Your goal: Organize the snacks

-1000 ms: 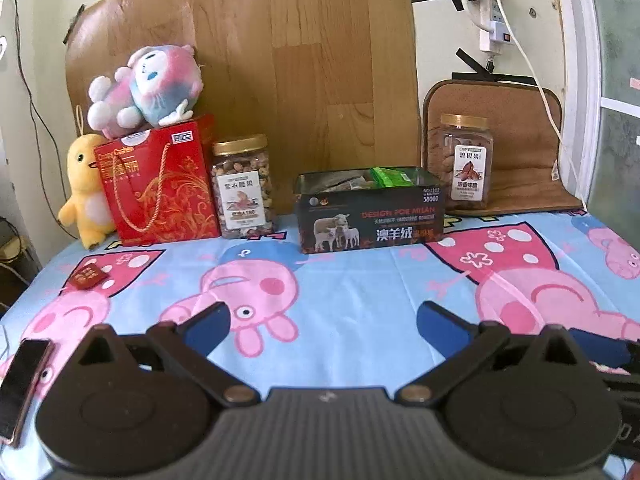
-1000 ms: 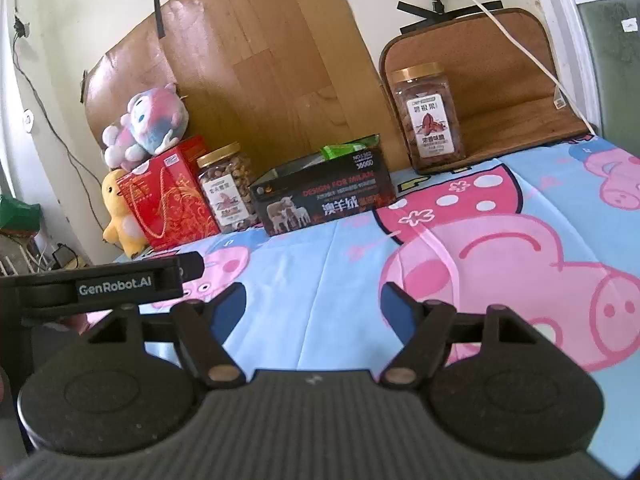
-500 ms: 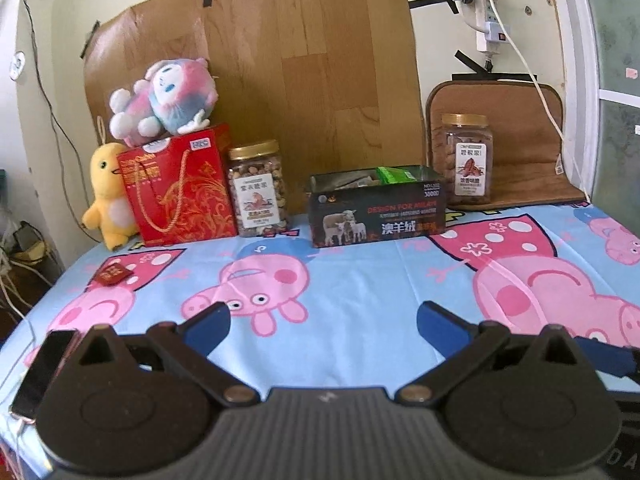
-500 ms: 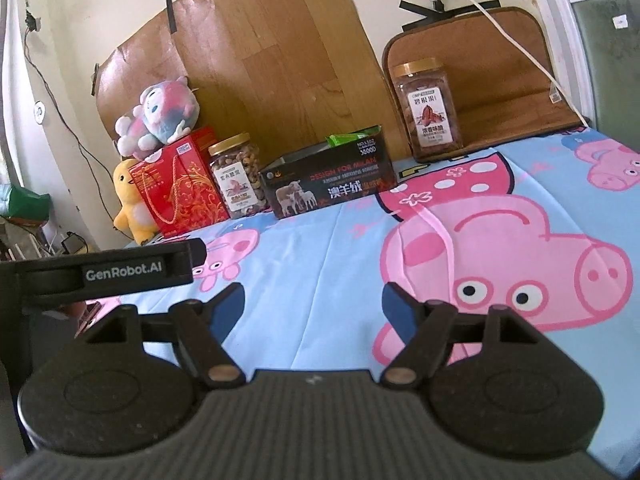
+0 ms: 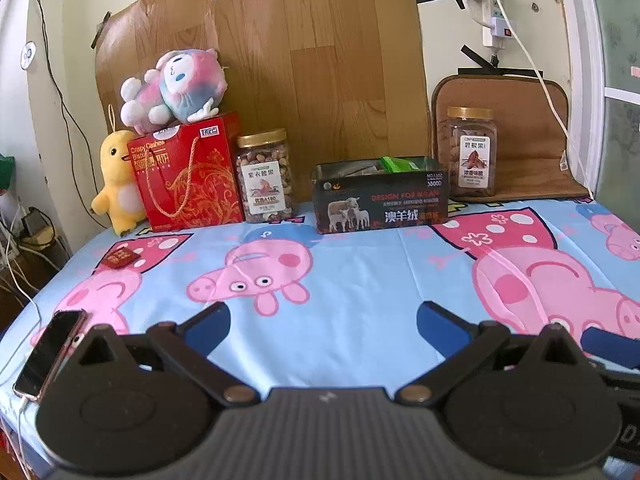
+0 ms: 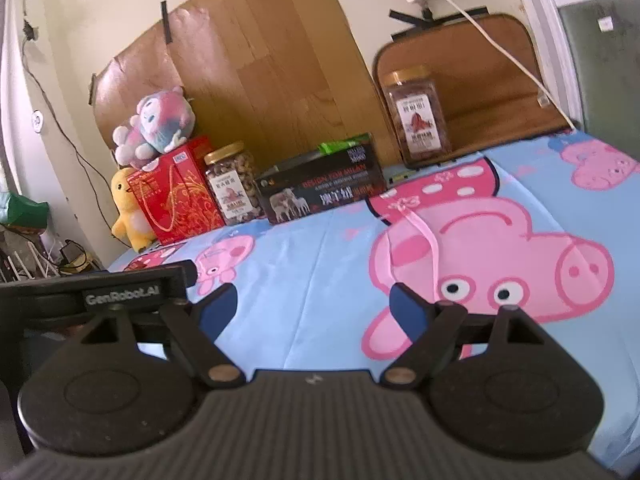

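Two tongs hang over the bench [image 5: 360, 280] with its blue pig cloth, and both are wide open with nothing in them. The left tongs [image 5: 322, 320] and the right tongs [image 6: 314, 306] are well apart from the snacks.

The black tin box [image 5: 380, 204] with sheep on it stands at the back of the bench, by the wooden board [image 5: 320, 60]. A green snack pack [image 5: 400, 164] pokes out of the top of the box. Just left of the box is a round nut jar [image 5: 265, 178] with a gold lid. Left of that jar is a red gift box [image 5: 188, 176], touching or almost touching it. A pink and blue plush toy [image 5: 176, 86] lies on top of the red gift box, and a yellow duck toy [image 5: 116, 184] stands on its far left. Just right of the black tin box, a bit behind it, is a square nut jar [image 5: 472, 152]. A small red packet [image 5: 119, 258] lies on the cloth, in front of the red gift box. A phone [image 5: 50, 354] lies by the left tongs.
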The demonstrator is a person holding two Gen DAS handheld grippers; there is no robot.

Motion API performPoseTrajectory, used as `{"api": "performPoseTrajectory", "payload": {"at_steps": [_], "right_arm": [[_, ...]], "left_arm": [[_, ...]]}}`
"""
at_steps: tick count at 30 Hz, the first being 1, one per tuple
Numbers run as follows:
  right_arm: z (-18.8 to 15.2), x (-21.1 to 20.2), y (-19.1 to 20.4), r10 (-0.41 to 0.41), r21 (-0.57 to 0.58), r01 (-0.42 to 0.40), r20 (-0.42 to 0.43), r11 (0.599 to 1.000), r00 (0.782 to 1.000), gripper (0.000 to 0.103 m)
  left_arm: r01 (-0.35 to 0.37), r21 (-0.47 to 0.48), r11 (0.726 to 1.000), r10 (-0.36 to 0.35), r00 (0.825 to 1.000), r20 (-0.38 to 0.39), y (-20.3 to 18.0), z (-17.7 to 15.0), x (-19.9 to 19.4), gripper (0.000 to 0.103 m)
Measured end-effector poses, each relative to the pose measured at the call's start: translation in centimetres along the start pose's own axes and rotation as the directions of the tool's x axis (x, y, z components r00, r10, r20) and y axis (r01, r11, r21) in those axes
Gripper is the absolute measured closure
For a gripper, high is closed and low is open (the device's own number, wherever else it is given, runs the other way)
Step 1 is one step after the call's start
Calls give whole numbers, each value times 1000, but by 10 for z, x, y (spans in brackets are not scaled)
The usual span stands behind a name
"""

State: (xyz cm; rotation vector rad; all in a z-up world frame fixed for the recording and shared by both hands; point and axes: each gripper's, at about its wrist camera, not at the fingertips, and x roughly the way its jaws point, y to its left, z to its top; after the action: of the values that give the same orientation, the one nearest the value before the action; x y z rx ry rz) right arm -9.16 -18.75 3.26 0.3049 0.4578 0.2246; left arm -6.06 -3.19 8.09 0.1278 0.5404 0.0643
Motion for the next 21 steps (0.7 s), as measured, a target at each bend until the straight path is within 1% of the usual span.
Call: {"api": "performPoseTrajectory", "payload": {"at_steps": [21], "right_arm": [[-7,5,5,8,-17,-8,-30,1000,1000,16]], "left_arm": [[-21,-8,1000,21,1000,1,6,-4,1,0]]}}
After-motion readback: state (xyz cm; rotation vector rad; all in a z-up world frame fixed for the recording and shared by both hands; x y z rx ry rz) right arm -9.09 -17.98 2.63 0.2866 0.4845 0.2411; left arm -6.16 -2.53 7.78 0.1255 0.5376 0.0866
